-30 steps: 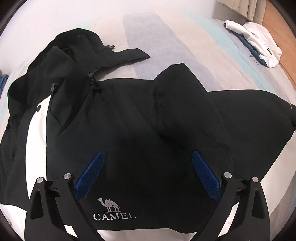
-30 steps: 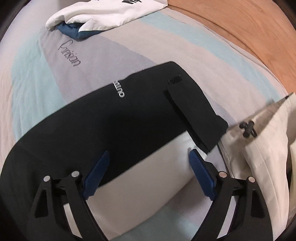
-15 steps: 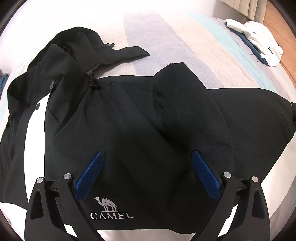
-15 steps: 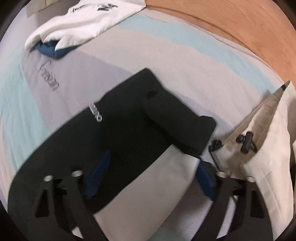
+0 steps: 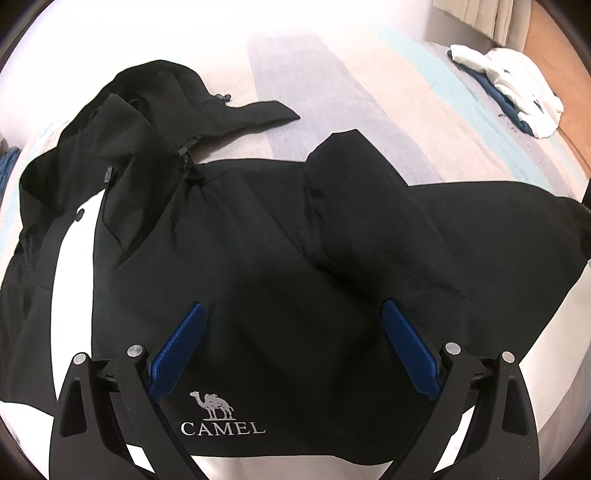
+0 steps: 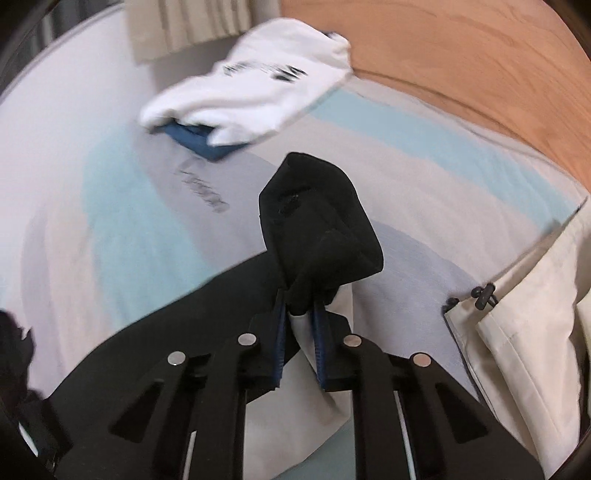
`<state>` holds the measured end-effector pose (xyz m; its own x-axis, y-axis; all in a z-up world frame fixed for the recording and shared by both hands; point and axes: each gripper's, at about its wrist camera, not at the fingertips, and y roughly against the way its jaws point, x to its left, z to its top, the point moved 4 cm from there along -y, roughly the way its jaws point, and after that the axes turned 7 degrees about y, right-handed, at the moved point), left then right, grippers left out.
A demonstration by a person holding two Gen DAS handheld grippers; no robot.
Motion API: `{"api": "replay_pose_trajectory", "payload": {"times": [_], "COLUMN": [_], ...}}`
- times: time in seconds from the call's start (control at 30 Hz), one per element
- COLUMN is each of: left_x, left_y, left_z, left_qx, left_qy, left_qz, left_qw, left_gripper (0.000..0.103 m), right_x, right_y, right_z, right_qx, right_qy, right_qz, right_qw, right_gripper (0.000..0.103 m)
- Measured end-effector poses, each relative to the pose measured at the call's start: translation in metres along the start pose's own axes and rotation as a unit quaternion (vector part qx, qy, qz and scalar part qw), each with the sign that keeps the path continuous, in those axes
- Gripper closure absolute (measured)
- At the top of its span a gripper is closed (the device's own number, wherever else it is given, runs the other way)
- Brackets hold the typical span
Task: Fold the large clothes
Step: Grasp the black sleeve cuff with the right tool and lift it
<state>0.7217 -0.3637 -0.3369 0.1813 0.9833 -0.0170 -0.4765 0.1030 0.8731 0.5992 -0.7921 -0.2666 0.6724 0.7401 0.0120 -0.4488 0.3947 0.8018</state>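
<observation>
Right gripper has just closed on the sleeve cuff and lifted it off the bed, presumably to fold it inward. Left gripper hovers wide open above the jacket, spread ahead of it.

- Bedroom in a home, by the look of it.
- Wide bed w/ soft cover in pale stripes: cream, light blue, grey. Dark script lettering on the grey band, too blurred to read.
- Beige pleated curtain hangs behind the far edge of the bed.
- Warm orange-brown wood floor runs alongside the bed.
- Clothes lie about on the bed: black hooded jacket w/ white panels spread flat, folded white printed top on a folded navy garment near the far corner, cream jacket w/ black cord toggle at the right.
</observation>
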Motion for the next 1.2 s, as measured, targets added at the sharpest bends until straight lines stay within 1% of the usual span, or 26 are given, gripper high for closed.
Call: {"api": "replay_pose_trajectory", "payload": {"times": [0.07,0.1,0.17,0.2,0.3,0.37,0.4,0.43,0.47,0.5,0.53,0.6,0.67,0.7,0.8,0.87,0.9,0.97,1.03,1.07,1.13,1.2], "left_x": [0.004,0.008,0.017,0.023,0.055,0.090,0.111,0.127,0.146,0.174,0.194,0.242,0.279,0.300,0.373,0.413,0.430,0.457,0.488,0.498,0.520,0.542], "left_y": [0.005,0.009,0.017,0.021,0.035,0.043,0.048,0.053,0.058,0.067,0.073,0.090,0.102,0.108,0.129,0.142,0.148,0.156,0.170,0.175,0.182,0.183], "left_z": [-0.001,-0.002,-0.006,-0.008,-0.017,-0.025,-0.030,-0.034,-0.038,-0.044,-0.048,-0.060,-0.071,-0.078,-0.106,-0.122,-0.130,-0.141,-0.156,-0.160,-0.168,-0.174], "left_qx": [-0.006,-0.010,-0.016,-0.018,-0.024,-0.023,-0.024,-0.024,-0.023,-0.026,-0.028,-0.033,-0.034,-0.032,-0.025,-0.023,-0.023,-0.018,-0.019,-0.021,-0.022,-0.018], "left_qy": [0.006,0.011,0.017,0.019,0.029,0.044,0.054,0.062,0.074,0.092,0.102,0.121,0.137,0.145,0.182,0.210,0.219,0.228,0.231,0.230,0.223,0.223], "left_qz": [-0.004,-0.007,-0.006,-0.004,0.007,0.020,0.030,0.037,0.043,0.049,0.055,0.077,0.093,0.104,0.126,0.124,0.128,0.134,0.141,0.144,0.152,0.156], "left_qw": [1.0000,0.9999,0.9997,0.9997,0.9993,0.9985,0.9978,0.9971,0.9961,0.9942,0.9928,0.9891,0.9856,0.9834,0.9748,0.9695,0.9670,0.9644,0.9624,0.9623,0.9625,0.9619], "left_gripper": [0.009,0.009,0.009,0.009,0.009,0.009,0.009,0.009,0.009,0.009,0.009,0.009,0.009,0.009,0.009,0.009,0.009,0.009,0.009,0.009,0.009,0.009], "right_x": [0.014,0.016,0.038,0.053,0.104,0.140,0.169,0.185,0.211,0.229,0.247,0.290,0.327,0.353,0.413,0.453,0.464,0.501,0.529,0.539,0.565,0.593], "right_y": [0.023,0.027,0.047,0.059,0.087,0.098,0.111,0.116,0.127,0.132,0.139,0.156,0.172,0.183,0.210,0.228,0.234,0.251,0.263,0.267,0.277,0.283], "right_z": [0.001,0.009,0.008,0.005,-0.007,-0.015,-0.025,-0.030,-0.042,-0.048,-0.058,-0.082,-0.106,-0.122,-0.166,-0.200,-0.212,-0.248,-0.278,-0.287,-0.317,-0.346], "right_qx": [-0.014,-0.019,-0.032,-0.039,-0.057,-0.063,-0.067,-0.067,-0.066,-0.063,-0.061,-0.054,-0.047,-0.043,-0.031,-0.023,-0.021,-0.017,-0.011,-0.009,0.007,0.016], "right_qy": [0.019,0.031,0.059,0.079,0.130,0.159,0.182,0.194,0.209,0.217,0.225,0.249,0.265,0.280,0.309,0.325,0.330,0.346,0.354,0.357,0.359,0.372], "right_qz": [0.023,0.031,0.044,0.055,0.082,0.099,0.116,0.125,0.142,0.154,0.164,0.186,0.207,0.217,0.237,0.249,0.253,0.261,0.268,0.269,0.276,0.274], "right_qw": [0.999,0.999,0.997,0.995,0.987,0.980,0.974,0.971,0.965,0.962,0.958,0.949,0.941,0.934,0.921,0.912,0.909,0.901,0.896,0.895,0.892,0.887], "right_gripper": [0.091,0.092,0.092,0.093,0.093,0.095,0.096,0.096,0.096,0.096,0.096,0.096,0.096,0.096,0.096,0.096,0.096,0.096,0.096,0.096,0.096,0.097]}}
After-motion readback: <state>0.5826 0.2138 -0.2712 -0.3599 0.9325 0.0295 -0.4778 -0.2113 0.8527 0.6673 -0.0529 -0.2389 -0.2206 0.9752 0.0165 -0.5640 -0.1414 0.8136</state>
